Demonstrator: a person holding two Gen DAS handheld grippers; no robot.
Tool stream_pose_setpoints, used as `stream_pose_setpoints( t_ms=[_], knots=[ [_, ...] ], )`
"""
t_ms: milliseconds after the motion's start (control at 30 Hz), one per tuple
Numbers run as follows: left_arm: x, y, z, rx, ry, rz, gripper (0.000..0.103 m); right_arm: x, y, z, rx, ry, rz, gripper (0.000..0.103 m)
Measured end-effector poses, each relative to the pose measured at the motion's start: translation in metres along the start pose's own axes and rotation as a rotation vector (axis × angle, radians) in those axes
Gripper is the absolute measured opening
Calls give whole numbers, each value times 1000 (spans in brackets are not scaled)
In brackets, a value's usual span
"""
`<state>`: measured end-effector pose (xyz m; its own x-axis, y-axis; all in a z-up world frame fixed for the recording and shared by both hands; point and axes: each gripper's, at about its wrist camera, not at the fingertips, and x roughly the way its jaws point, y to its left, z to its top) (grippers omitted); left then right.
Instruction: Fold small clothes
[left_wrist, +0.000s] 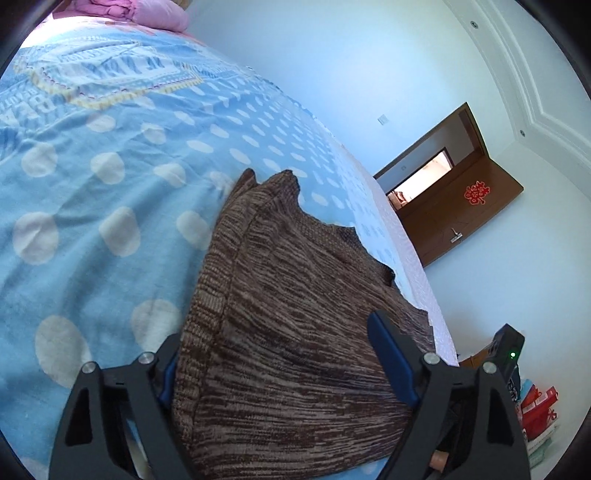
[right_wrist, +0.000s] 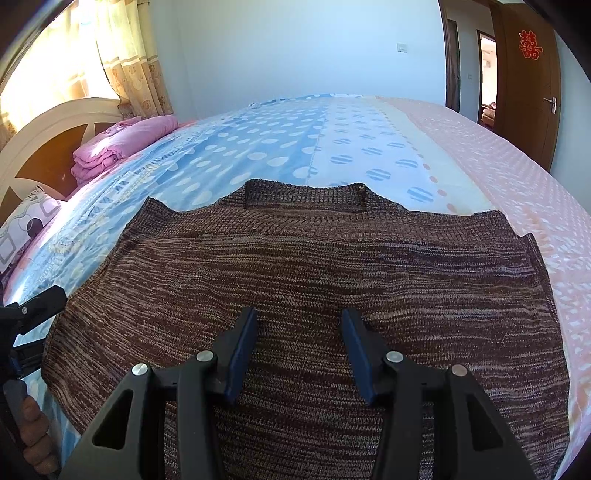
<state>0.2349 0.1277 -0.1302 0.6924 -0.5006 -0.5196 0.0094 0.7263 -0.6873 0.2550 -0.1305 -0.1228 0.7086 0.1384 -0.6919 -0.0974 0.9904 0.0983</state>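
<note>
Right claw (right_wrist: 299, 332) spread, sweater (right_wrist: 295, 266) collar far

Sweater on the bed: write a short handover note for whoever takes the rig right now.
Left gripper: open, jaws either side of the sweater's left edge, not clamped.
Right gripper: open, hovering over the sweater's lower middle, holding nothing.
Sweater: brown knit, spread flat on the bed, collar at the far end.
Done: garment laid out; no fold visible.
Left: all folds. Probably close the left gripper on the edge first.
</note>
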Motion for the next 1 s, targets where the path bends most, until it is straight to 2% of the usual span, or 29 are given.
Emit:
stream_pose_setpoints(
  t_ms=[133, 167, 200, 233, 267, 367, 433, 467, 567, 667, 733, 767, 833, 1000],
  knots=[
    [1, 3, 7, -68, -27, 19, 87, 0, -1, 0, 3, -2, 5, 49],
    [2, 4, 8, -73, -32, 19, 75, 0, -1, 0, 5, -3, 8, 49],
    [4, 3, 9, -75, -28, 15, 34, 0, -2, 0, 6, -3, 9, 49],
    [7, 4, 9, -72, -7, 18, 15, 0, -2, 0, 7, -4, 11, 49],
    [8, 3, 8, -62, -1, 32, 19, 0, -1, 1, 7, -4, 10, 49],
    [3, -2, 3, -3, -39, 106, 20, -1, 0, 0, 3, -6, 7, 49],
    [5, 3, 1, -15, -31, 148, 28, 0, 0, 0, 0, -3, 3, 49],
    [7, 8, 1, -41, -23, 145, 39, 0, 1, 1, -2, -1, -1, 49],
    [7, 14, 1, -67, -22, 96, 44, -2, 9, 5, -24, 18, -37, 49],
    [7, 11, 0, -40, -29, 74, 52, -19, 29, 25, -42, -35, 81, 49],
    [6, 12, 1, -43, -47, 38, 45, -23, 52, 43, -95, -40, 129, 49],
    [2, 16, 0, -71, -67, 8, 21, -19, 64, 53, -119, -13, 176, 49],
    [-2, 24, -1, -115, -82, -19, 18, -5, 84, 68, -134, 44, 271, 49],
    [-5, 21, -4, -103, -99, -14, 18, 53, 126, 91, -154, 212, 341, 50]
  ],
)
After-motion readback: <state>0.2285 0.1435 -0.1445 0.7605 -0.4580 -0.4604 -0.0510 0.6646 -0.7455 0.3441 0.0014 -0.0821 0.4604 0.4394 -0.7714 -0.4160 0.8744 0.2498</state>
